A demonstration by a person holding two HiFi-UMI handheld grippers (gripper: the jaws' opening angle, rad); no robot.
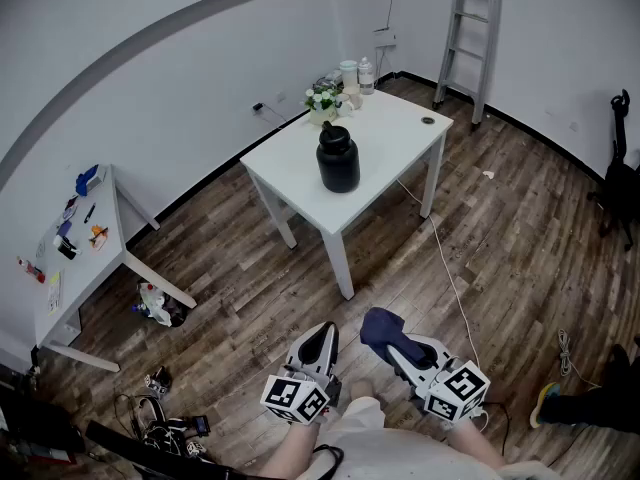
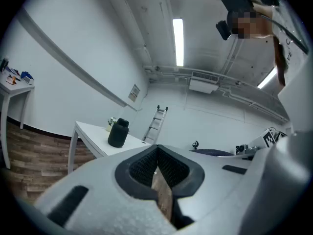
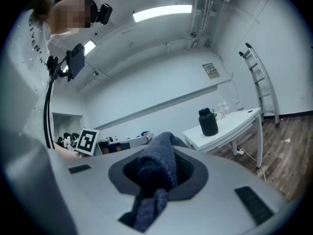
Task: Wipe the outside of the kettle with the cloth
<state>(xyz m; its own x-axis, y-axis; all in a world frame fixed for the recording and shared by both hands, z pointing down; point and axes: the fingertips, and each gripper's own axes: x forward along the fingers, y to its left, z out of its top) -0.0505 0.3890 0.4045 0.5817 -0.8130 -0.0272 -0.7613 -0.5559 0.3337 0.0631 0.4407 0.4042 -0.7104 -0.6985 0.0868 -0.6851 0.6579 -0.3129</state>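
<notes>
We held both grippers low in front of us, above the wooden floor (image 1: 500, 228). The left gripper (image 1: 320, 340) had its jaws pressed together, tip against tip, and the left gripper view showed them empty. The right gripper (image 1: 392, 340) was just beside it, on its right side. Its jaws were pinching the cloth (image 3: 159, 163), which was dark blue. The cloth filled the gap between the jaws. One end bulged out past the tips and the other end hung back toward the body of the gripper.

The kettle (image 1: 338, 157) was black and stood upright on the white table (image 1: 400, 128), well ahead of both grippers and well apart from the cloth. From the left gripper it was ahead and a little to the left. From the right gripper it was ahead and a little to the right.

Beyond the kettle, at the far corner of the table, were a small pot of flowers (image 1: 323, 101) and some bottles (image 1: 357, 74). A ladder (image 1: 468, 28) leaned on the wall, farther ahead and to the right of the grippers. A white cable (image 1: 445, 268) ran over the floor from the table toward the side of the right gripper. Far to the left of the left gripper was a second white table (image 1: 85, 278) with small things on it, too small for us to tell.
</notes>
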